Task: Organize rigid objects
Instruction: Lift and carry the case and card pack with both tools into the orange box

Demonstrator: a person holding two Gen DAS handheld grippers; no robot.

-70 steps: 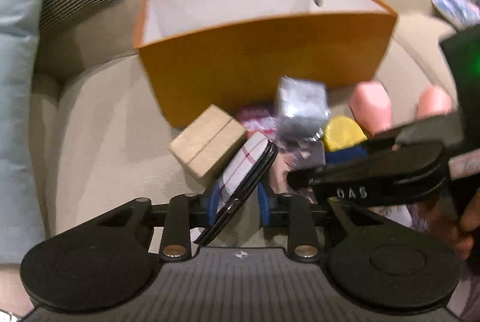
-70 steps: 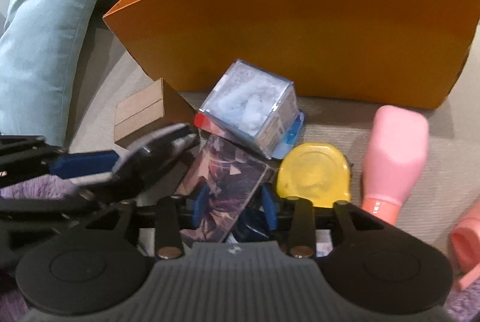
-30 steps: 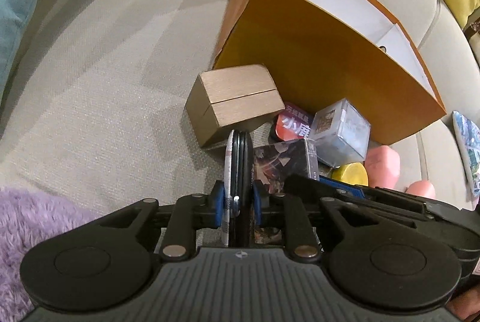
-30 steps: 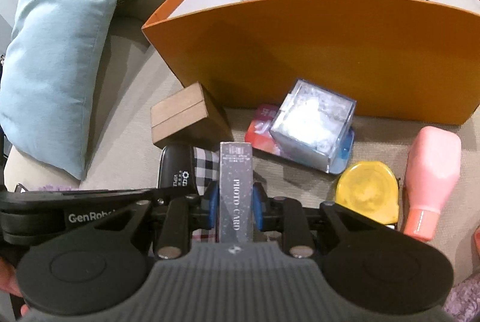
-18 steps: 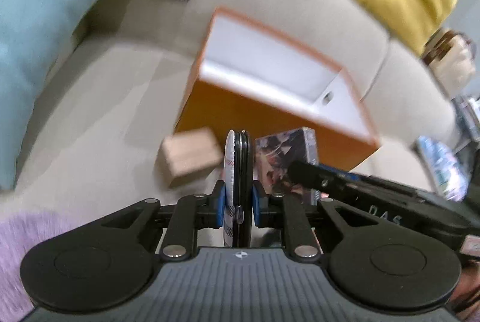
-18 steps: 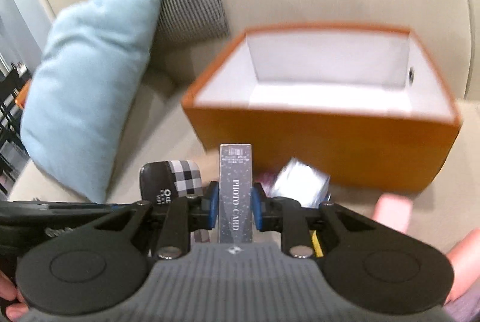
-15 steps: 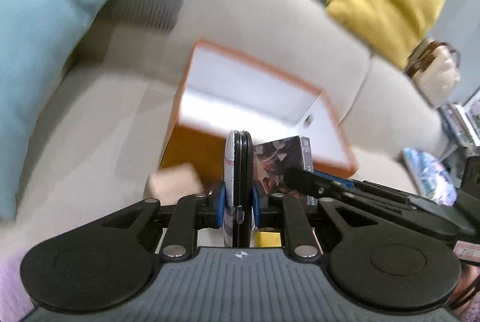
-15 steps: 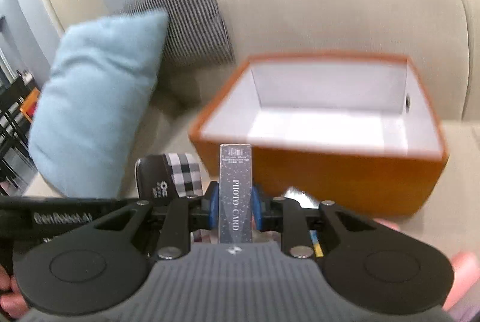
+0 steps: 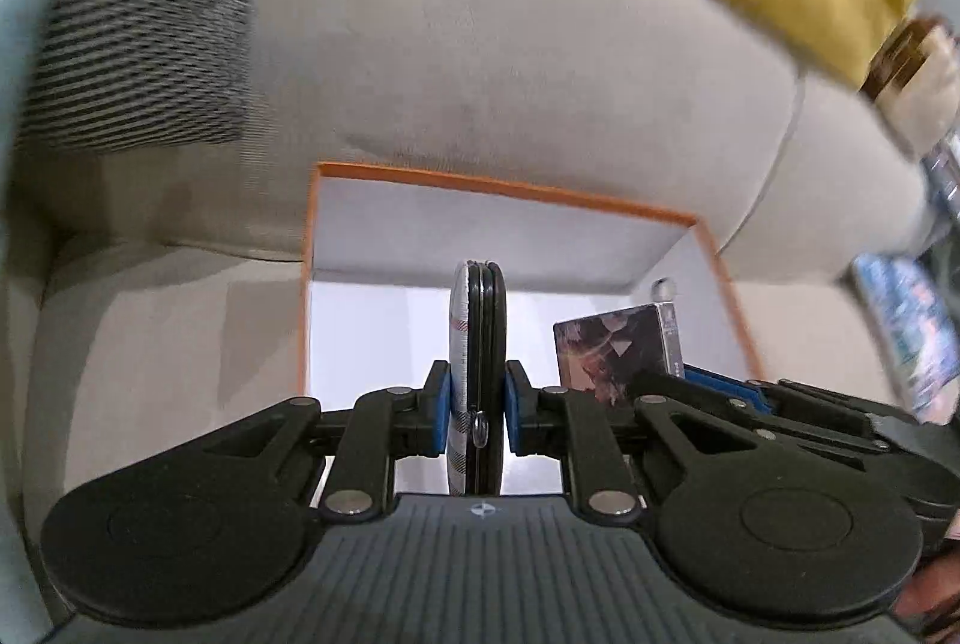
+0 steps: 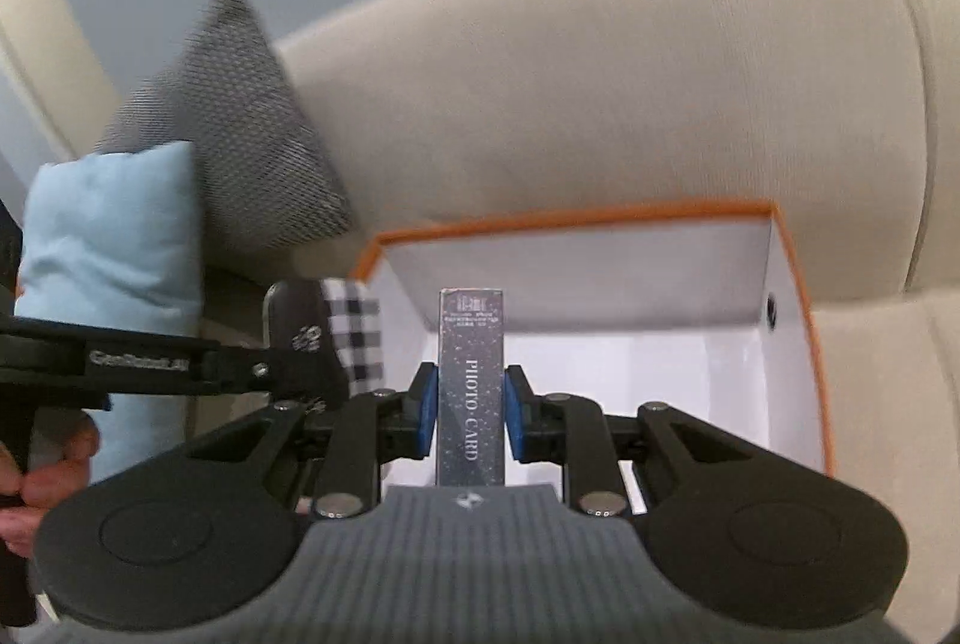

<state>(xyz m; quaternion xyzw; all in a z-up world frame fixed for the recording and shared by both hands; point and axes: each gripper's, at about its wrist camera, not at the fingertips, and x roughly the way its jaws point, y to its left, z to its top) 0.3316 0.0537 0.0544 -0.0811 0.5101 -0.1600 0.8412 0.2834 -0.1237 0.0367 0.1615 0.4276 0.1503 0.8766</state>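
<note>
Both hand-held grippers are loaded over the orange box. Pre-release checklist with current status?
1. Left hand-held gripper shut on the flat black zip case with checked side: ok.
2. Right hand-held gripper shut on the dark rectangular "PHOTO CARD" box: ok.
3. Open orange cardboard box with white inside lies ahead of both: ok.
4. Visible box floor bare: ok.
5. Case past the box's near rim: cannot tell.
6. The two loads apart: ok.

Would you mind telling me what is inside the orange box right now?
The orange box shows only bare white walls and floor. Its near part is hidden behind the photo card box and checked case.
</note>
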